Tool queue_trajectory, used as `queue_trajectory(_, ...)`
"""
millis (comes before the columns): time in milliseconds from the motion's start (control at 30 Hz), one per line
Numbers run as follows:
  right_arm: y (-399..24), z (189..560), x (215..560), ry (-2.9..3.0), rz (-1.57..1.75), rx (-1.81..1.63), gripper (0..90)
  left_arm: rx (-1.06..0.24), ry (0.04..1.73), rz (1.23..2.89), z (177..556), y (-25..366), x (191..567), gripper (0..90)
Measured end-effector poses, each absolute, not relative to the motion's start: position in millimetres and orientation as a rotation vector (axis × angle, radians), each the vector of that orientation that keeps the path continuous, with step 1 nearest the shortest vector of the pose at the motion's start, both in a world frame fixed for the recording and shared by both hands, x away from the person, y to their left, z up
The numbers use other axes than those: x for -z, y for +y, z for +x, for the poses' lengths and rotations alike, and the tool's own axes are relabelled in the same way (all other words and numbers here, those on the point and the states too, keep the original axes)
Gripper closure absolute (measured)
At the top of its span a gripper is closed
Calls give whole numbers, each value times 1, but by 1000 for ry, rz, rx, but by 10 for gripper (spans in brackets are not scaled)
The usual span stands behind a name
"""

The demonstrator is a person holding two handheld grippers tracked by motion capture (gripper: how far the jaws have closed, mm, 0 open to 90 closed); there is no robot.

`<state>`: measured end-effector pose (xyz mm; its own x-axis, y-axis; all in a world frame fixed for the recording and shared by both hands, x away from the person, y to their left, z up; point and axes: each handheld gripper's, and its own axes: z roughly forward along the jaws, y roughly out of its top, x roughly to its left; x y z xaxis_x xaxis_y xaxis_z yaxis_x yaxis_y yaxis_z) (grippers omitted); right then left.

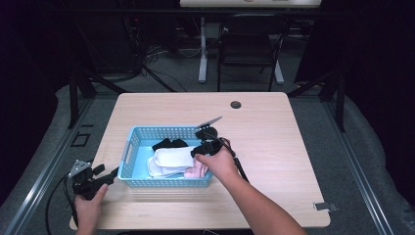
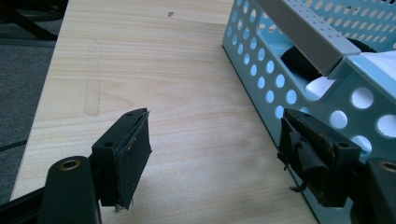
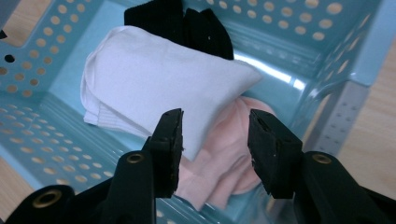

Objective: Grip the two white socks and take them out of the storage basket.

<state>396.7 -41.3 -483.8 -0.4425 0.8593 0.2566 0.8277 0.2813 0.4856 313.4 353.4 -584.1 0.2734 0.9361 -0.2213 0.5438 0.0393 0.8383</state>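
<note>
The right tongs (image 3: 215,144) hover open over a white folded sock (image 3: 159,88) and pink sock (image 3: 224,158) inside the blue basket (image 1: 142,134), risking pinching both, while the open left tongs (image 2: 215,158) sit beside the basket's wall on the table (image 1: 274,127).

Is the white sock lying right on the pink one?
Touching. The right gripper view shows the white sock lying directly on the pink sock, its corner covering part of it.

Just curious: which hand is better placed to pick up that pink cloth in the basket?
Right, probably: its claw hangs open directly over the pink cloth inside the basket. The left claw sits outside the basket's wall.
</note>
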Motion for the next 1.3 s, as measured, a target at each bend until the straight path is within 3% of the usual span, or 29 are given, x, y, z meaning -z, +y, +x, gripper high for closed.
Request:
queue_trajectory(767, -14, 429, 519, 2562, 1916, -703, 533, -545, 1381, 1622, 314, 352, 584, 250)
queue_trajectory(1100, -10, 424, 511, 2534, 1729, -780, 827, -542, 1381, 1623, 314, 352, 584, 250)
queue_trajectory(1300, -5, 413, 499, 2490, 1552, -908, 856, -539, 1381, 1631, 314, 352, 584, 250)
